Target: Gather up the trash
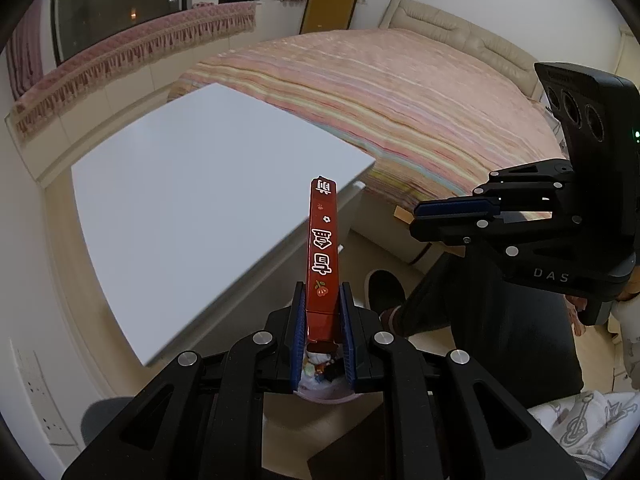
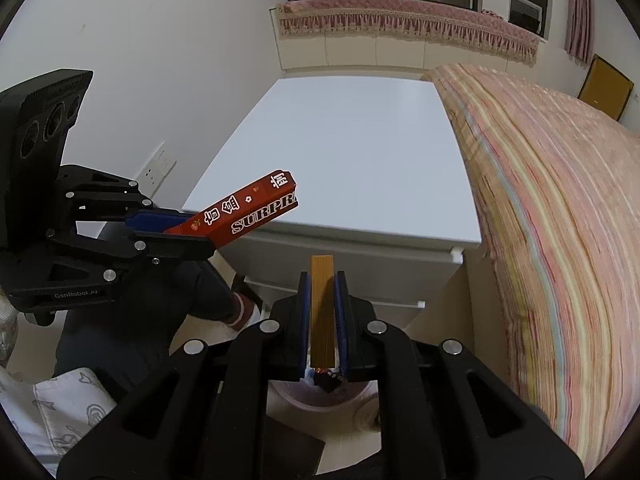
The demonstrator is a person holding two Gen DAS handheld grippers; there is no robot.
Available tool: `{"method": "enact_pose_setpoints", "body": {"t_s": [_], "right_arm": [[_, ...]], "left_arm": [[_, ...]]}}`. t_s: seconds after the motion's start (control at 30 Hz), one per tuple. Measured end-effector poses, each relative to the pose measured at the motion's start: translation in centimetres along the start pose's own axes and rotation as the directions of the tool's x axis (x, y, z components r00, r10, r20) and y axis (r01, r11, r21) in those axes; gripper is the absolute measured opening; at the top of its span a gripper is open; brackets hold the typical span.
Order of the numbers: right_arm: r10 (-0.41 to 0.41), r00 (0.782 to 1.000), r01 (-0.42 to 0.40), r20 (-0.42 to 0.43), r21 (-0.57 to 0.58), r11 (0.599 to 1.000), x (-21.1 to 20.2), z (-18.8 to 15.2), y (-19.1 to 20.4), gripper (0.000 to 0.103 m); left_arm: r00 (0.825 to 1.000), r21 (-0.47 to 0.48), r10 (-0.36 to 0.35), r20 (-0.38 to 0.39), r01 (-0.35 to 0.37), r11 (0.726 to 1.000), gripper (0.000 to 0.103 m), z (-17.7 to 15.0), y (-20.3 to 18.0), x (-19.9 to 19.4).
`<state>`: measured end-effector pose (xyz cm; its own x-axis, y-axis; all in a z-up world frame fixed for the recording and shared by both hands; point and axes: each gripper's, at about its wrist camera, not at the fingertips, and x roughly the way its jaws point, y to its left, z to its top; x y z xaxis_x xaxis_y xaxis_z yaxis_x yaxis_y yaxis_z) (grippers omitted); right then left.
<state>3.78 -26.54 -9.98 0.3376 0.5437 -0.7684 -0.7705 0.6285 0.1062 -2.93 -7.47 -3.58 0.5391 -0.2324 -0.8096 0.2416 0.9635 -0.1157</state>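
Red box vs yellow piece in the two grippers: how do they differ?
The red box is printed with white characters and "SURPRI..."; the yellow piece is plain. The red box sticks out far beyond the left gripper, the yellow piece barely past the right gripper. Both are clamped edge-on.

- The left gripper point(image 1: 322, 312) clamps a flat box point(image 1: 322, 256) that juts forward beyond its fingers point(image 1: 298, 320).
- The right gripper point(image 2: 323, 312) pinches a thin block point(image 2: 322, 308), to the right of the left one.
- A bin point(image 2: 320, 398) sits on the floor under both grippers, with scraps inside.
- The surface point(image 1: 208, 200) lies ahead of the grippers, against the bed point(image 1: 400, 104) on its right.
- A window ledge point(image 2: 400, 16) runs behind the surface and the bed.
- The person's leg point(image 1: 460, 300) lies between the grippers, foot near the surface.
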Motion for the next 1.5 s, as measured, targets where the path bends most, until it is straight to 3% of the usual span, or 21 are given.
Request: {"method": "enact_pose_setpoints", "body": {"t_s": [0.37, 0.43, 0.47, 0.53, 0.57, 0.63, 0.67, 0.8, 1.17, 1.5], "right_arm": [[0.028, 0.999, -0.028, -0.015, 0.008, 1.000, 0.3, -1.8, 0.6, 0.012], [0.016, 1.000, -0.016, -0.014, 0.010, 1.000, 0.2, -1.8, 0.4, 0.015], [0.009, 1.000, -0.009, -0.014, 0.011, 1.000, 0.2, -1.7, 0.4, 0.022], [-0.002, 1.000, 0.002, 0.002, 0.025, 1.000, 0.0, -1.8, 0.1, 0.063], [-0.004, 1.000, 0.003, 0.018, 0.036, 0.999, -0.2, -1.8, -0.2, 0.080], [-0.010, 1.000, 0.008, 0.029, 0.047, 0.999, -0.4, -1.8, -0.4, 0.094], [-0.013, 0.999, 0.011, 0.030, 0.053, 0.999, -0.4, -1.7, -0.6, 0.096], [-0.015, 1.000, 0.014, 0.011, 0.073, 0.997, 0.1, -1.7, -1.0, 0.099], [-0.002, 1.000, 0.002, -0.006, 0.103, 0.995, 0.3, -1.3, -1.0, 0.100], [-0.017, 1.000, 0.016, 0.014, 0.080, 0.997, -0.1, 2.0, -0.7, 0.100]], "left_arm": [[1.000, 0.015, -0.017, -0.018, 0.018, 1.000, 0.016, -1.4, -1.2, 0.3], [1.000, 0.024, -0.017, -0.009, 0.018, 1.000, 0.023, -1.4, -1.5, 0.4], [1.000, 0.025, -0.019, -0.009, 0.019, 1.000, 0.030, -1.0, -1.2, 0.5], [1.000, 0.018, -0.009, 0.006, 0.009, 1.000, 0.060, -0.8, -1.1, 0.6], [1.000, 0.013, -0.010, 0.012, 0.010, 1.000, 0.064, -0.8, -1.0, 0.7], [1.000, -0.005, -0.001, 0.028, 0.002, 1.000, 0.087, -0.7, -0.7, 0.7], [0.999, -0.012, 0.008, 0.041, -0.008, 1.000, 0.089, -0.7, -0.6, 0.6], [0.999, -0.048, 0.023, 0.045, -0.020, 0.999, 0.095, -0.5, 0.1, 0.6], [0.997, -0.097, 0.054, 0.049, -0.049, 0.994, 0.095, -0.8, 1.0, 0.3], [0.993, -0.143, 0.098, 0.073, -0.086, 0.986, 0.095, 0.5, 2.9, -1.0]]}}
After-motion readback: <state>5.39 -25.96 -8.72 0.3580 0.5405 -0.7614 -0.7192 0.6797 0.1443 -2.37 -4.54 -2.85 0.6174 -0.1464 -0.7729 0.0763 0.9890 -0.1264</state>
